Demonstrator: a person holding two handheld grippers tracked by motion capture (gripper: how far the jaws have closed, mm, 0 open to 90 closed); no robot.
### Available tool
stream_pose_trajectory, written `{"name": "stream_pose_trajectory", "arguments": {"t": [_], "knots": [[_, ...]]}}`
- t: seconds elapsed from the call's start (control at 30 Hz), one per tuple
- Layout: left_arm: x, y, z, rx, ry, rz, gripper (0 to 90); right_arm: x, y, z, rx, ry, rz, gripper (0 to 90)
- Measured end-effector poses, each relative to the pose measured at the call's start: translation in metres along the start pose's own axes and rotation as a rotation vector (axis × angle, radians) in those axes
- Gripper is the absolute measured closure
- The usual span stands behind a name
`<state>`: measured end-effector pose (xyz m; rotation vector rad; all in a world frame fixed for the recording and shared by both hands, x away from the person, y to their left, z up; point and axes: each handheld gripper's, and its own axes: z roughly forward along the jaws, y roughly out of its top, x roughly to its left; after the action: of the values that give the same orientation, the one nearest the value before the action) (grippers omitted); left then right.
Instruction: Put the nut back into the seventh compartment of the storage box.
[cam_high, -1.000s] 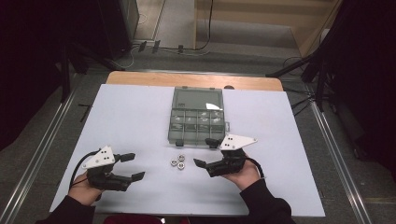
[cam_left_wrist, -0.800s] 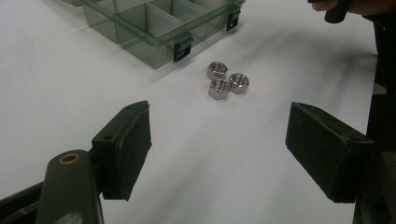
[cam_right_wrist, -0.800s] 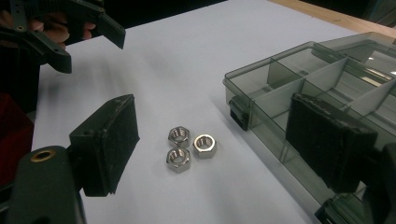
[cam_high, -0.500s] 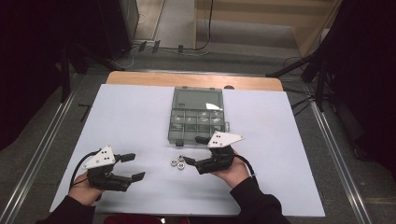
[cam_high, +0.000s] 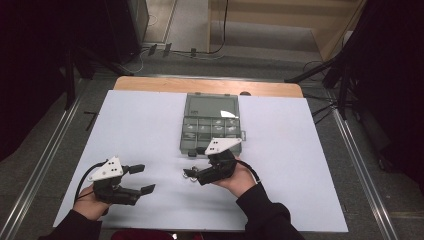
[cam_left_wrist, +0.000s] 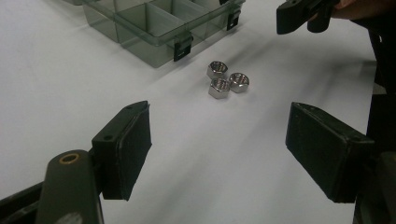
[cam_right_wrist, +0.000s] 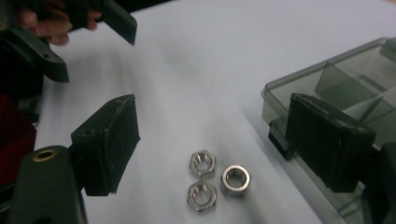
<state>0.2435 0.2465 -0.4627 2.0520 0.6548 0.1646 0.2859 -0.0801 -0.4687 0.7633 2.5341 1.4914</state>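
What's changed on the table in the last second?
The right gripper moved left, toward the three nuts, and now hangs open over them. Nothing was picked up or dropped. The left gripper, open, the nuts and the organizer box stayed put.

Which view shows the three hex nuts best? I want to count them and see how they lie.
The right gripper view: the three hex nuts lie close and large, bunched together between its open jaws. The left gripper view shows them smaller, near the organizer box. In the high view they are tiny specks at the right gripper.
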Motion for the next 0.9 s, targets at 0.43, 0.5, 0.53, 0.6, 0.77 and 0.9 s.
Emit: {"name": "stream_pose_trajectory", "arguments": {"t": [0.43, 0.5, 0.53, 0.6, 0.77, 0.9], "knots": [[0.0, -0.001, 0.0, -0.001, -0.004, -0.001, 22.7, 0.006, 0.007, 0.017, 0.302, -0.007, -0.08, 23.0], [0.0, -0.001, 0.0, -0.001, -0.004, 0.0, 22.7, 0.006, 0.008, 0.018, 0.324, 0.007, -0.084, 24.4], [0.0, -0.001, 0.0, -0.001, -0.004, 0.0, 22.7, 0.006, 0.009, 0.019, 0.332, 0.012, -0.084, 24.9], [0.0, -0.001, 0.0, -0.001, -0.004, 0.0, 22.7, 0.006, 0.009, 0.02, 0.344, 0.019, -0.084, 25.5], [0.0, -0.001, 0.0, -0.004, -0.004, -0.002, 22.7, 0.007, 0.01, 0.023, 0.428, 0.016, -0.098, 25.8], [0.001, -0.001, 0.0, -0.005, -0.002, -0.006, 22.7, 0.009, 0.01, 0.023, 0.482, 0.015, -0.129, 28.3]]}}
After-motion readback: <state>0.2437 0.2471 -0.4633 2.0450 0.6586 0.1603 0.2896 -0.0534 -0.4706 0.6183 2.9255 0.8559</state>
